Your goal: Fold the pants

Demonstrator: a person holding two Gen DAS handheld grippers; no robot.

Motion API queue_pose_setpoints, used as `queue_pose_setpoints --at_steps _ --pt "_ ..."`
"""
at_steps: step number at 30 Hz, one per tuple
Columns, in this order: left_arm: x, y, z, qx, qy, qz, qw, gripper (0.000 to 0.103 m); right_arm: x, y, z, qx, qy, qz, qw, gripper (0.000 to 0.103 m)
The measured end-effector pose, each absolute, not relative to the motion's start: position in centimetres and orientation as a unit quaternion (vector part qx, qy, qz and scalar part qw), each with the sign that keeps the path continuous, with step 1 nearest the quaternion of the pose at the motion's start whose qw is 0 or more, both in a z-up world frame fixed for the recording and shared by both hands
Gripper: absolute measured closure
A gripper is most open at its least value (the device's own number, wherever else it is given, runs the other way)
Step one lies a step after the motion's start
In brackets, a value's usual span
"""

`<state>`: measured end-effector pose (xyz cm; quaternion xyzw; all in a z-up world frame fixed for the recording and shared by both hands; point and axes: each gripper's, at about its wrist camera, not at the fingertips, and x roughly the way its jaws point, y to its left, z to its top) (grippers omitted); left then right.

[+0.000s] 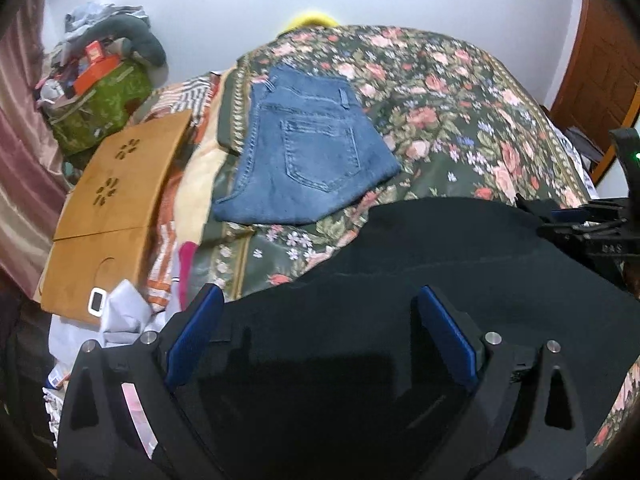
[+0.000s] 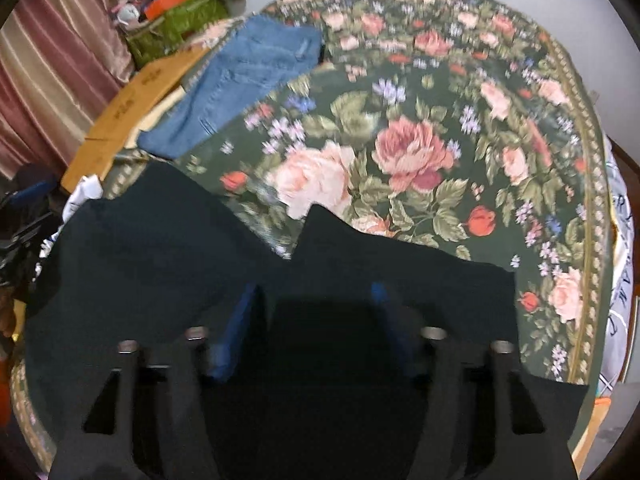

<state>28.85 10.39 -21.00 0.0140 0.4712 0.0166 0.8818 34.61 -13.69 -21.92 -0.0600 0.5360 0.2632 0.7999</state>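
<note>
Black pants lie spread on the floral bedspread, directly under both grippers; they also fill the near half of the right wrist view. My left gripper is open, its blue pads wide apart above the black cloth, holding nothing. My right gripper is open over the pants too, its pads apart and empty. The right gripper's body shows at the right edge of the left wrist view. Folded blue jeans lie farther back on the bed.
A wooden lap board lies left of the jeans, with a small white device and crumpled white cloth beside it. A green bag with clutter stands at the back left by a pink curtain. A wooden door is at the right.
</note>
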Motion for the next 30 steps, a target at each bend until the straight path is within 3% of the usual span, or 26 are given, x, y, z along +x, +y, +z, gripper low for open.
queue_pose_setpoints --at_steps 1,3,6,23,30 --pt "28.9 10.2 -21.3 0.02 0.473 0.017 0.88 0.005 34.6 -13.8 -22.2 -0.053 0.538 0.27 0.797 0.07" --pt "29.0 9.8 -21.6 0.028 0.476 0.018 0.879 0.005 34.4 -14.3 -22.1 -0.039 0.532 0.27 0.802 0.09" --pt "28.8 9.1 -21.8 0.033 0.482 0.014 0.875 0.005 33.5 -15.3 -21.3 -0.032 0.51 0.263 0.818 0.097" --pt "25.8 -2.1 -19.6 0.083 0.506 -0.109 0.852 0.003 27.0 -29.0 -8.0 0.03 0.336 0.176 0.925 0.099" --pt "25.3 -4.9 -20.8 0.088 0.524 -0.112 0.84 0.003 23.7 -35.8 -11.1 0.073 0.352 0.117 0.926 0.101"
